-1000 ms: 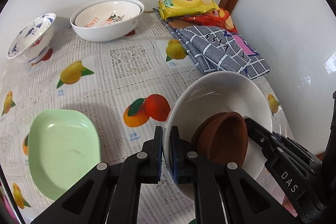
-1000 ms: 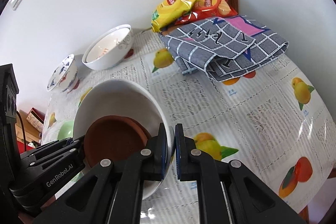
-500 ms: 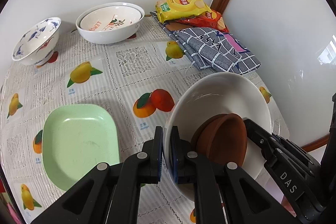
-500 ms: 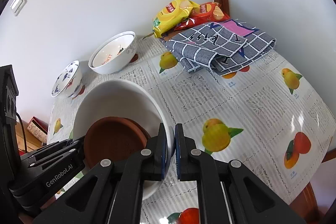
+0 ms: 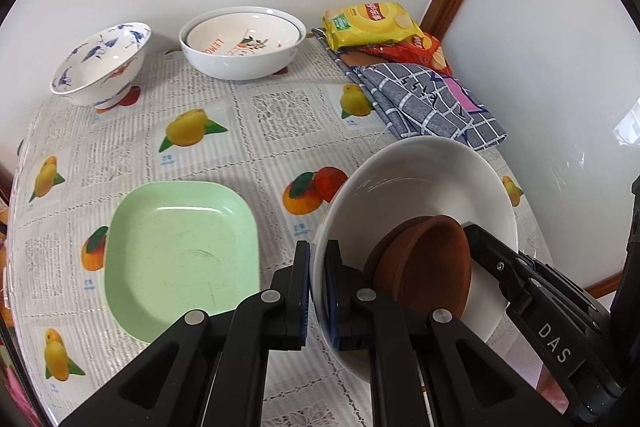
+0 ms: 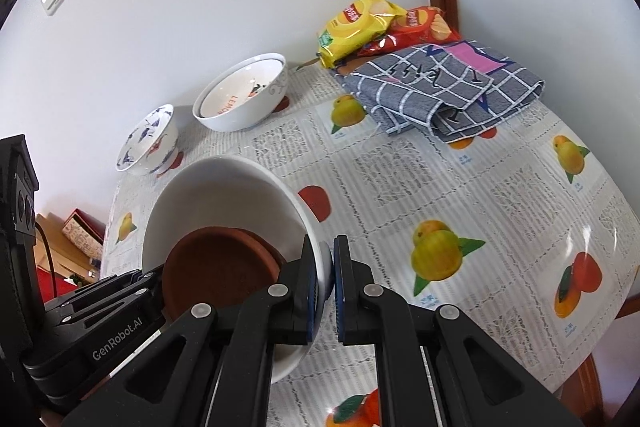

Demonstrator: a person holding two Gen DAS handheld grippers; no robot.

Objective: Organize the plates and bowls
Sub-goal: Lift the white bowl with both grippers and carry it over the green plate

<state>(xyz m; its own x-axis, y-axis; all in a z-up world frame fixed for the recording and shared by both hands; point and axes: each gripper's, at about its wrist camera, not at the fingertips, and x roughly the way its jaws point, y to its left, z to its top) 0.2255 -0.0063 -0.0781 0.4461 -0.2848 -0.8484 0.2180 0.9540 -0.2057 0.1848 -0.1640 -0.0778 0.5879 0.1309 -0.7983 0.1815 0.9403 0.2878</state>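
Fruit-print tablecloth [image 5: 248, 155]: green plate [image 5: 180, 255], two bowls by the wall. Left gripper [image 5: 318, 291] and right gripper [image 6: 332, 287] each clamp opposite rims of a white bowl [image 5: 420, 183] containing brown bowls [image 5: 424, 267].

The left gripper [image 5: 318, 291] and the right gripper [image 6: 326, 289] both point down at a slant, each pinched tight on an opposite edge of the same white bowl [image 5: 420, 179].

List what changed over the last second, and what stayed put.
Both grippers, left and right, lifted the white bowl with the brown dishes up and back; the table now looks farther away. Both stay clamped on its rim. The green plate, stacked bowls and blue-patterned bowl have not moved.
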